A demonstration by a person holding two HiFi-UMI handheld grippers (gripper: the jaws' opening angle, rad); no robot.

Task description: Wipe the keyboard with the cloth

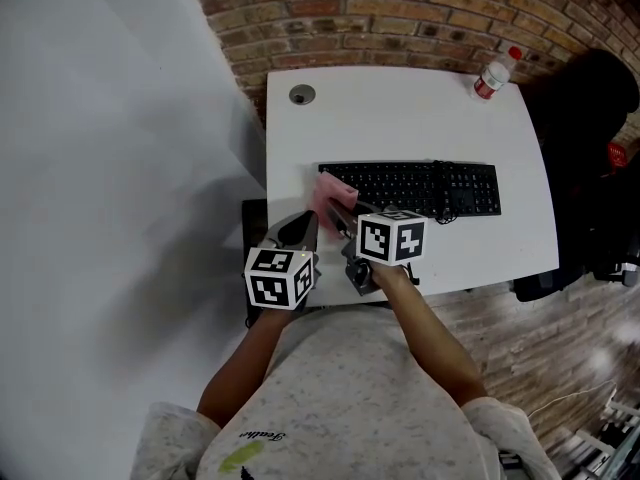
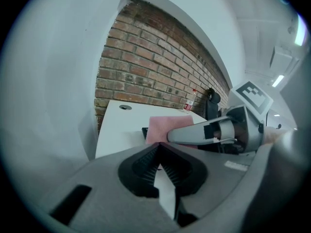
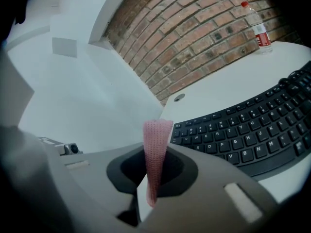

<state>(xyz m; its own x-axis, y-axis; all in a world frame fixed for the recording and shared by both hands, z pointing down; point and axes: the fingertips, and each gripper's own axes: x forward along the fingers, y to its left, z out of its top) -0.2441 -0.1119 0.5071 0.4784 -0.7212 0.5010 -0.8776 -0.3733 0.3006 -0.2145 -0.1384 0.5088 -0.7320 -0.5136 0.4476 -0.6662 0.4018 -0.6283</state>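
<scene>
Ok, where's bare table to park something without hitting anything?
Free: the wide strip of table behind the keyboard, between grommet and bottle; a narrower strip right of the keyboard. Crowded: front-left, where left gripper, right gripper and cloth sit.

Spotted a pink knit cloth (image 1: 333, 196), black keyboard (image 1: 420, 186) with white lettering, plain white table (image 1: 400, 118). Noticed red-brown brick wall (image 1: 400, 18) at 12 o'clock, red-capped bottle (image 1: 493, 75) around 1 o'clock.
</scene>
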